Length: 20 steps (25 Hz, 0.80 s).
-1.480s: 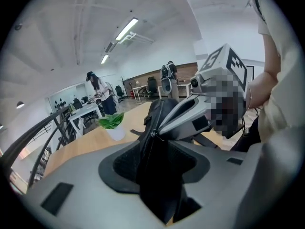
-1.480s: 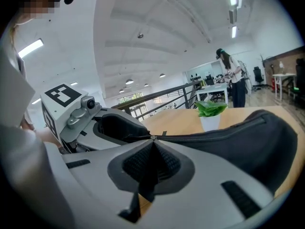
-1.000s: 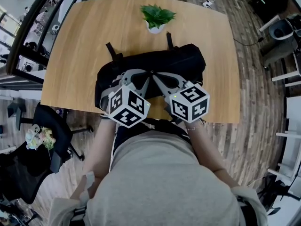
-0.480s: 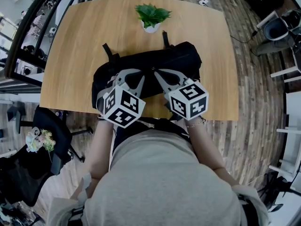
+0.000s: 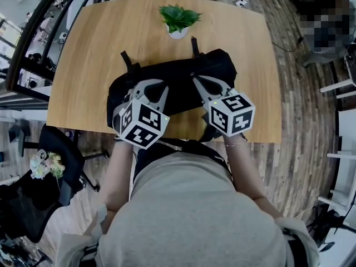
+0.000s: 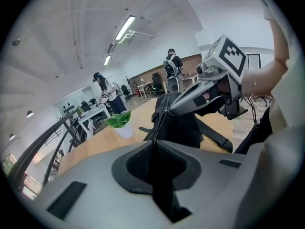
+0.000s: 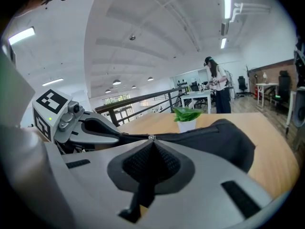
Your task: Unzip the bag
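Your wooden table [image 5: 83,65] carries the black bag [image 5: 183,74], which lies crosswise near the table's 6 o'clock edge. A potted plant [image 5: 179,20] stands at the bag's 12 o'clock. Your left tool [image 5: 151,88] is pressed together on the bag's top fabric, and your right tool [image 5: 199,81] pinches the zipper pull [image 7: 151,138]. Plank floor [image 5: 300,149] lies open at 3 o'clock. A railing [image 5: 33,32] and a chair [image 5: 61,149] crowd 9 o'clock.

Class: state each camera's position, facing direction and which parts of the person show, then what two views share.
Head view: on the head, facing steeply down at bag and table; torso, forearms show.
Left gripper view: on left gripper, along jaws shut on the bag; right gripper shows.
Right gripper view: on right gripper, along jaws shut on zip pull; left gripper shows.
Shared: the potted plant.
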Motion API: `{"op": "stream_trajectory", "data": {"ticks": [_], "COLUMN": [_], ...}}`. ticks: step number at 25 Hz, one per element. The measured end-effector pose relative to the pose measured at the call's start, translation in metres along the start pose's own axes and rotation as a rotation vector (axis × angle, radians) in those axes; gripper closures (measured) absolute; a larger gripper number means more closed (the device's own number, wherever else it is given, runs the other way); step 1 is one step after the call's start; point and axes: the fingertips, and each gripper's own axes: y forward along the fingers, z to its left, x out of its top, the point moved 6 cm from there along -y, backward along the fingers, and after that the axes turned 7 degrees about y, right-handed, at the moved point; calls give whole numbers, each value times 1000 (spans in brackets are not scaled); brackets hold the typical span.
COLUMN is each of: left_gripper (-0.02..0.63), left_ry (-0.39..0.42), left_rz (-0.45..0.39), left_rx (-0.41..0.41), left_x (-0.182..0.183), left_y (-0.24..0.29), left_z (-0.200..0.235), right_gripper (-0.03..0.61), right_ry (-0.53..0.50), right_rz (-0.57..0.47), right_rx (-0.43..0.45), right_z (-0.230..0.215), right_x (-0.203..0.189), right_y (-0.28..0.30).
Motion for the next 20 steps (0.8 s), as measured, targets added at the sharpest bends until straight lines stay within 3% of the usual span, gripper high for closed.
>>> {"op": "stream_trajectory", "data": {"ticks": [20], "left_gripper": [574], "left_ry": [-78], "left_rz": [-21], "left_rx": [27], "left_x": [-3], "left_y": [1], "left_z": [0], "right_gripper": [569], "right_ry": [35], "right_rz": [-35], "right_rx": [-94], "right_z": [-34], "right_x": [3], "right_y": [-22]}}
